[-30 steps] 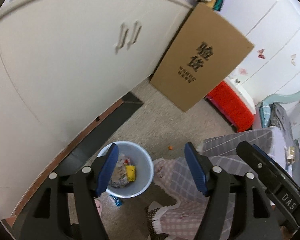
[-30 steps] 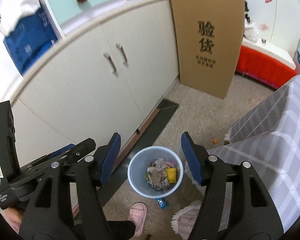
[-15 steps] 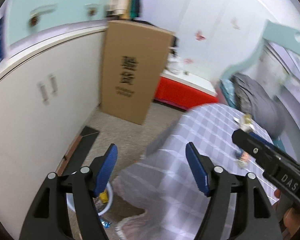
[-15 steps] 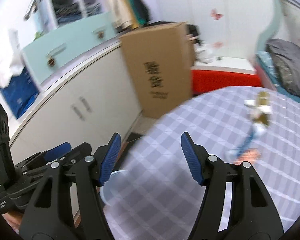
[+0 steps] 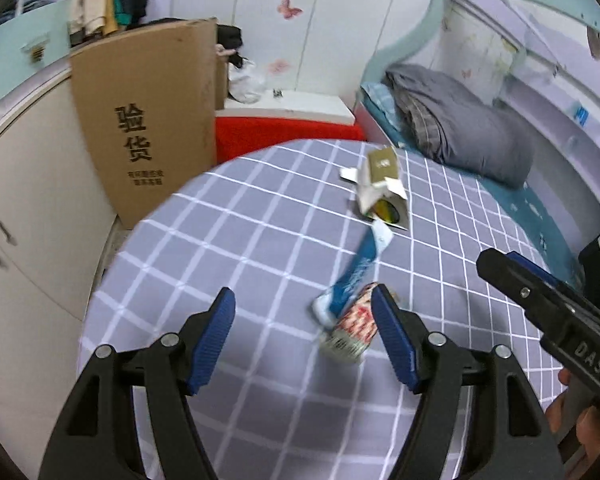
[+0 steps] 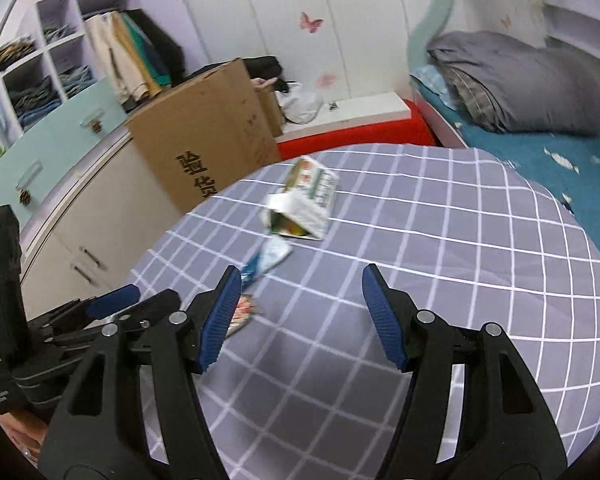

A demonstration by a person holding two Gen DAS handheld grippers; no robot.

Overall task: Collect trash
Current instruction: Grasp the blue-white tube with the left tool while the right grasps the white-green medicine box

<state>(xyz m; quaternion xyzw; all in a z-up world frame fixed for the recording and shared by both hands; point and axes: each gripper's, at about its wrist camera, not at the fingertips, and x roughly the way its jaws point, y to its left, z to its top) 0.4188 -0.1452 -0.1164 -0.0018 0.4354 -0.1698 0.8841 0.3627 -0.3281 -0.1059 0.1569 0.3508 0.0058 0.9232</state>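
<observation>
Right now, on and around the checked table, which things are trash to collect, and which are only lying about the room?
Belongs to the job:
- open carton
- blue wrapper
- red and white packet
All three lie on the checked tablecloth.

Just lying about:
- cardboard box
- grey bedding
- hanging clothes

Grey checked tablecloth (image 5: 228, 240), torn carton (image 5: 382, 190), blue wrapper (image 5: 356, 276), red-patterned packet (image 5: 354, 332) lying on it
</observation>
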